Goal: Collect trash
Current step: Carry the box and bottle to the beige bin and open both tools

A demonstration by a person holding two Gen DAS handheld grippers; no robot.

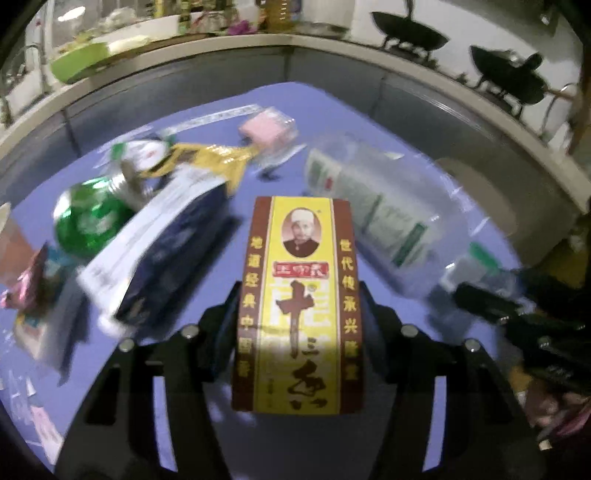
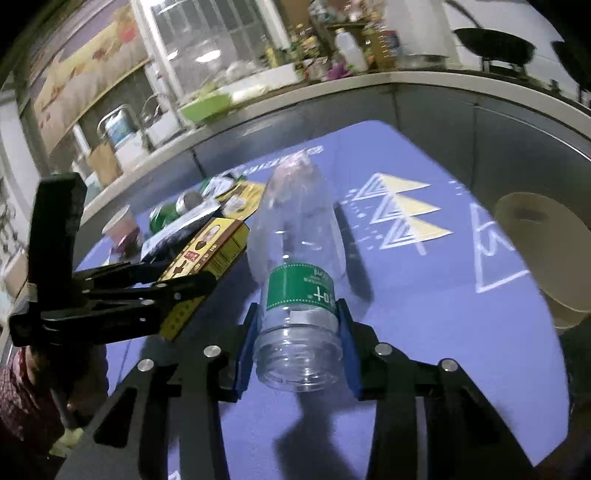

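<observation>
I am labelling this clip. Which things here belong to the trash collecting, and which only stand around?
Job:
- yellow box, in left gripper
- clear bottle, in right gripper
- green can
- pink packet

Around:
- woks
- green bowl
- purple mat

Purple mat (image 2: pixel 424 314) (tree-printed) bears green can (image 1: pixel 88 221), wrappers (image 1: pixel 207 162).

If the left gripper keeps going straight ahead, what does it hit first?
Probably nothing soon: beyond the yellow-and-brown box held by the left gripper lies bare blue mat, then the pink packet. The clear bottle lies just right of that line; depth is unclear.
</observation>
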